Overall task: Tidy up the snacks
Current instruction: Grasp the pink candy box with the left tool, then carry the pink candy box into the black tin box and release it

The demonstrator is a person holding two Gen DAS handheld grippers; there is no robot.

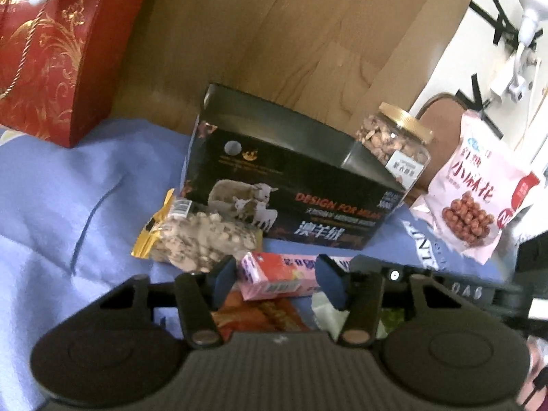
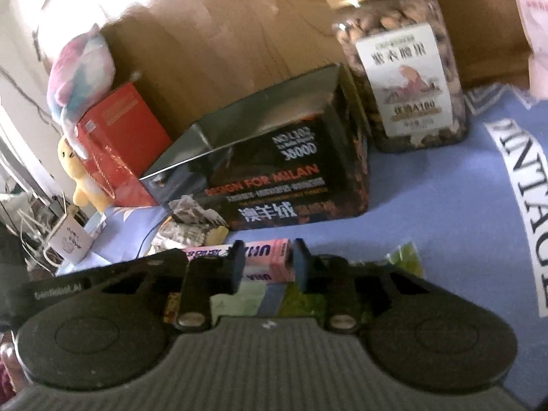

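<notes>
A long pink snack box (image 1: pixel 274 275) lies on the blue bedsheet in front of an open black box (image 1: pixel 291 185). My left gripper (image 1: pixel 277 279) is open, its fingers on either side of the pink box's near end. In the right wrist view my right gripper (image 2: pixel 267 262) has its fingers on both sides of the pink box's (image 2: pixel 265 257) other end. A clear bag of nutty pieces (image 1: pixel 202 238) with a gold end lies left of it. A gold-lidded nut jar (image 2: pixel 400 68) and a pink snack bag (image 1: pixel 476 188) stand to the right.
A red gift box (image 1: pixel 58 48) stands at the back left against a wooden board (image 1: pixel 274 34). An orange snack packet (image 1: pixel 260 318) and a green packet (image 2: pixel 404 260) lie under the grippers. A plush toy (image 2: pixel 82 178) and a mug (image 2: pixel 68 239) sit far left.
</notes>
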